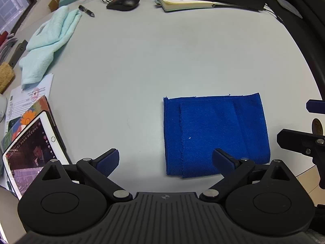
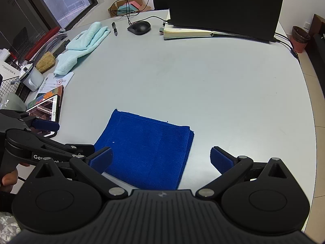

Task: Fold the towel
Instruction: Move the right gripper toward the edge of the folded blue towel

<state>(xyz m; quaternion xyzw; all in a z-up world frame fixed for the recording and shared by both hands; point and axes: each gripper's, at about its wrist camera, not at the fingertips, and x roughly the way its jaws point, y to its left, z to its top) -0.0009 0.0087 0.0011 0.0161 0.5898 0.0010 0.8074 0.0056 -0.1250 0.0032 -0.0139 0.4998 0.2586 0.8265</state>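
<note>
A dark blue towel (image 1: 215, 130) lies folded into a flat rectangle on the white table (image 1: 142, 65), near its front edge. My left gripper (image 1: 165, 160) hovers open above the towel's near left edge, nothing between its blue pads. In the right wrist view the same towel (image 2: 148, 150) lies just ahead of my right gripper (image 2: 160, 160), which is also open and holds nothing. Its left fingertip (image 2: 101, 159) is over the towel's near left part, the right one over bare table. The left gripper (image 2: 40, 134) shows at that view's left edge, a hand on its handle.
A light blue towel (image 1: 48, 40) lies crumpled at the far left, with a pen (image 1: 87, 11) and a mouse (image 1: 124, 3) beyond it. A tablet (image 1: 30, 148) and papers sit at the left edge. A notebook (image 2: 189, 33) and a dark monitor (image 2: 223, 6) stand at the back.
</note>
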